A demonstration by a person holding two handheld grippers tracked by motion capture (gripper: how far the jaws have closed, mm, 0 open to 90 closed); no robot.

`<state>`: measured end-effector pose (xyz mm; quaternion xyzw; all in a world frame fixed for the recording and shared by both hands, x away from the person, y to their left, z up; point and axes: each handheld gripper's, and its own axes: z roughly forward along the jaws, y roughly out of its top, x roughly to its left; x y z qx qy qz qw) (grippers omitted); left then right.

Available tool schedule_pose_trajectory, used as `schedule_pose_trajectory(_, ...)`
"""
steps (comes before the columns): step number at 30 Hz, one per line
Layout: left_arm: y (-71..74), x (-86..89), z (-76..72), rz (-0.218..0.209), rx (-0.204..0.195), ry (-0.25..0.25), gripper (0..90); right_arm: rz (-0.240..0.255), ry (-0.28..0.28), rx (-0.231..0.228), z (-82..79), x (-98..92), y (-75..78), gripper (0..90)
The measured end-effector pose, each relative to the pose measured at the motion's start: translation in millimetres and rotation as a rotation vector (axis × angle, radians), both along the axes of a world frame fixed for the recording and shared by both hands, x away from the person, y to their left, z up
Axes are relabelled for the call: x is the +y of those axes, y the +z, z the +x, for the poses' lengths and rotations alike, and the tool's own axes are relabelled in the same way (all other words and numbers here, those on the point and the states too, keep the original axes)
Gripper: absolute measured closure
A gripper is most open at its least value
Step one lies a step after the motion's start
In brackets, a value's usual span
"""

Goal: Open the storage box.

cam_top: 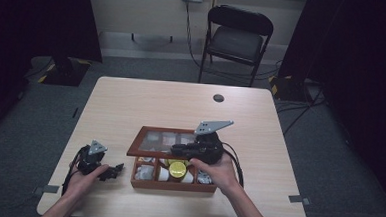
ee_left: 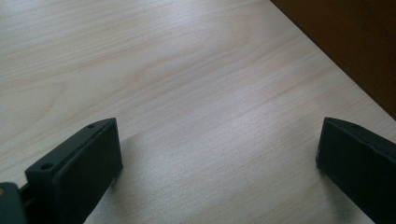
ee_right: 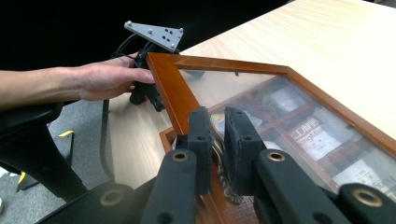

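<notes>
High view: pale wood-grain table [cam_top: 146, 106], rectangular with rounded corners, carrying one compartmented wooden box [cam_top: 173, 184] near its 6 o'clock edge. Box of reddish-brown varnished wood, divided by thin partitions; a yellow round lid [cam_top: 178, 168] sat in a middle compartment, pale packets and jars in the others.

Box lid [cam_top: 165, 141]: same reddish frame around a clear pane, raised and tilted back toward 12 o'clock. Judged to be held up so the contents stayed reachable.

Right hand-held gripper [cam_top: 179, 149]: reaching in from 3 o'clock of the box, jaws drawn nearly together on the lid's near frame edge. In the right gripper view the gripper [ee_right: 215, 140] pinched a small ornate metal fitting [ee_right: 223, 179], apparently the lid's clasp or handle; exact form hard to tell. Labelled bottles showed blurred through the pane.

Left hand-held gripper [cam_top: 113, 171]: resting low on the table at 9 o'clock of the box, just beside its left wall, apart from it. Left gripper view showed the gripper [ee_left: 219, 158] with jaws spread wide over bare table, holding nothing, the box's brown wall at the far corner. Judged to be parked, ready to reach inside.

Matt black jaw blocks, flat-faced.
</notes>
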<state>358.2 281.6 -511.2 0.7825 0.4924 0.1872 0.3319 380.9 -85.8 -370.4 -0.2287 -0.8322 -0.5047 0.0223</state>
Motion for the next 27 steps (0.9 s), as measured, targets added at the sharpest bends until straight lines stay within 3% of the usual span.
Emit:
schedule_pose_trajectory(12, 0.4, 0.6, 0.1, 0.010, 0.002, -0.006, 0.0, -0.006, -0.013, 0.018, 5.4, 0.8, 7.7, 81.3)
schedule_pose_trajectory(27, 0.3, 0.3, 0.1, 0.005, 0.000, -0.003, 0.0, -0.014, -0.023, 0.004, 10.9, 1.7, 16.6, 81.3)
